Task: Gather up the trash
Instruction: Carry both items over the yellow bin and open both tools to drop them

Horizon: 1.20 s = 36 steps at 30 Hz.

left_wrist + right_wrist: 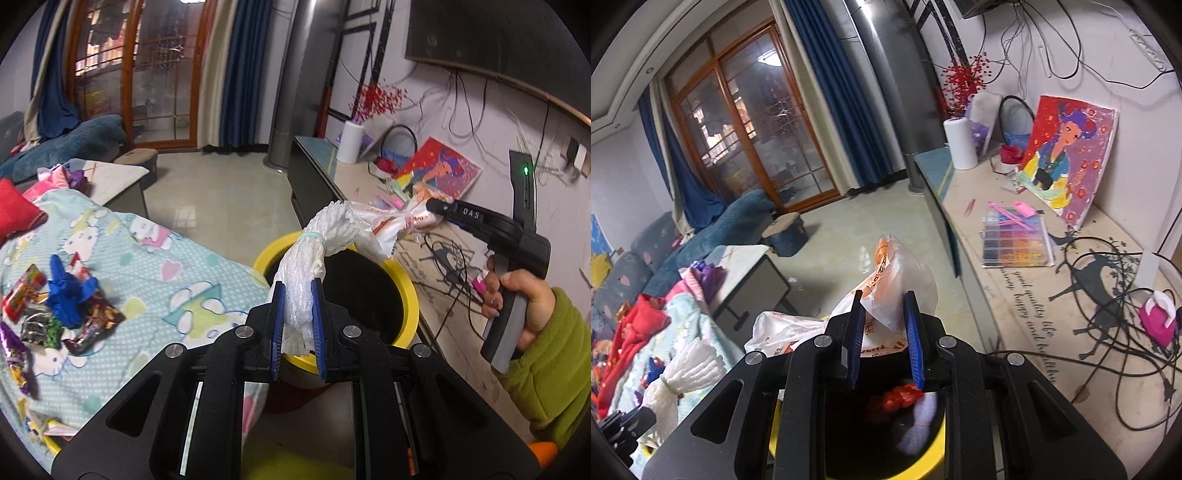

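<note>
My left gripper point(297, 295) is shut on a white foam net sleeve point(314, 258) tied with a green band, held above a yellow-rimmed bin point(406, 295). My right gripper point(884, 306) is shut on a clear plastic bag with orange print point(897, 280), also over the bin point(934, 454). The right gripper point(436, 208) with its bag point(384, 225) shows in the left wrist view. The foam sleeve point(683, 373) shows low left in the right wrist view. Red and pale trash point(901, 400) lies inside the bin. Several wrappers and a blue glove point(66, 299) lie on the cartoon-print cloth point(166, 273).
A long low cabinet point(1015, 280) at right holds a painting point(1067, 155), a bead box point(1015, 240), a paper roll point(960, 142), cables and a pink toy point(1158, 321). A low table point(753, 273), sofa point(713, 229) and tiled floor point(229, 199) lie beyond.
</note>
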{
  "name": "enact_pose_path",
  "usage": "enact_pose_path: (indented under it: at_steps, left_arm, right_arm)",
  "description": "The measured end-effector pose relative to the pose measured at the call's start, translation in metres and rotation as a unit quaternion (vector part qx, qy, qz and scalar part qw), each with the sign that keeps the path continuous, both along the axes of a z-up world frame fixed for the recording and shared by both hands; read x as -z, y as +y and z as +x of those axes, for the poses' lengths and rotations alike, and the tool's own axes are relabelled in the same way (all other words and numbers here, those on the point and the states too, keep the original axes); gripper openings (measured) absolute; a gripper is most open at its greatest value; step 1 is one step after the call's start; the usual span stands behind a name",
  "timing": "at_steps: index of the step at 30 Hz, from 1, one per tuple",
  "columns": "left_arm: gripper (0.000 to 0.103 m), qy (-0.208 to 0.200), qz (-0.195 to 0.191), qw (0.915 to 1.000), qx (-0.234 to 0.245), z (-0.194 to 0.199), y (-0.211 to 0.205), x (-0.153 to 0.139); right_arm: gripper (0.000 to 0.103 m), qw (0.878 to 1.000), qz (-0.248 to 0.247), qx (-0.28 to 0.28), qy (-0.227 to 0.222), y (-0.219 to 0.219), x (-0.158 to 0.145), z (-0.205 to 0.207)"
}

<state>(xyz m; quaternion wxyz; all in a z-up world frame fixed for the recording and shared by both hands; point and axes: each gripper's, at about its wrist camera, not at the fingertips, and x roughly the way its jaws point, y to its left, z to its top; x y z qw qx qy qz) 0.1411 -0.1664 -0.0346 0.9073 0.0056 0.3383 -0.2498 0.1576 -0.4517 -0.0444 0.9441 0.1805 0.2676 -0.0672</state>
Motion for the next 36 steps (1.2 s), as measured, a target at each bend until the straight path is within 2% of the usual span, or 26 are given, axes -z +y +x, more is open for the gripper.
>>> enact_pose_path:
  at_steps: [7, 19, 30, 36]
  left_arm:
    - [0.009, 0.022, 0.024, 0.9992, 0.022, 0.003, -0.025, 0.017]
    - [0.009, 0.051, 0.062, 0.9954, 0.052, 0.013, -0.056, 0.042]
    - [0.010, 0.070, 0.089, 0.9911, 0.070, 0.027, -0.077, 0.059]
    - [0.010, 0.066, 0.092, 0.9906, 0.076, 0.035, -0.087, 0.060]
  right_arm:
    - [0.021, 0.999, -0.031, 0.018, 0.007, -0.012, 0.012, 0.001]
    - [0.021, 0.998, -0.047, 0.024, 0.024, -0.017, 0.032, 0.006]
    - [0.026, 0.999, -0.013, -0.006, 0.035, -0.009, 0.039, 0.013]
    - [0.031, 0.999, 0.005, -0.019, 0.035, -0.007, 0.039, 0.015]
